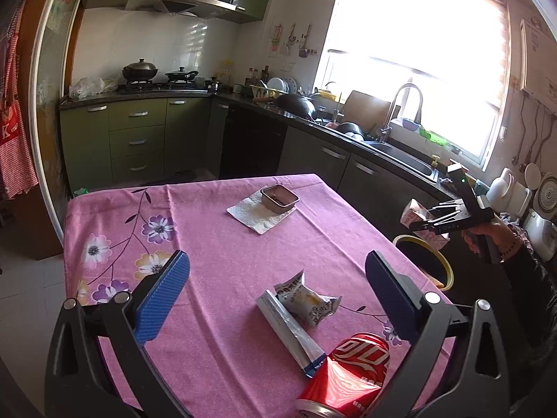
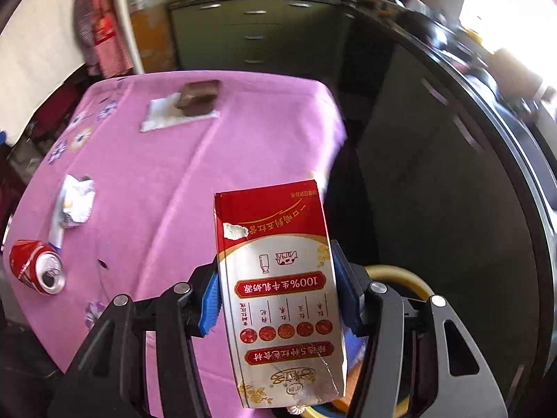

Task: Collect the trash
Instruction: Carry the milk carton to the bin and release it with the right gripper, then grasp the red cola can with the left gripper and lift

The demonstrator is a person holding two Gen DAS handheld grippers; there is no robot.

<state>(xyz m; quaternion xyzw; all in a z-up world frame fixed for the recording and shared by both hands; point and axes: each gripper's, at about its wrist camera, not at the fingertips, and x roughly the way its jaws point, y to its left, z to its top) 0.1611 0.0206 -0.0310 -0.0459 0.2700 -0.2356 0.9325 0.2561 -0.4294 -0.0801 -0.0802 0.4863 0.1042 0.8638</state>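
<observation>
On the pink tablecloth [image 1: 216,244]: one can [image 1: 344,379], two wrappers [image 1: 303,310], one tray [image 1: 279,199].

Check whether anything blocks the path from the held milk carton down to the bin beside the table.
Nothing visible does. The right gripper is clamped on the milk carton, just above the yellow-rimmed bin past the table's edge. The bin's mouth shows open in the left wrist view, with no lid.

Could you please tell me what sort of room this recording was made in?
It looks like a home kitchen. A gas stove with pans sits under a range hood, a sink with a tall faucet stands below the window, and green cabinets line the walls behind a cloth-covered table.
</observation>
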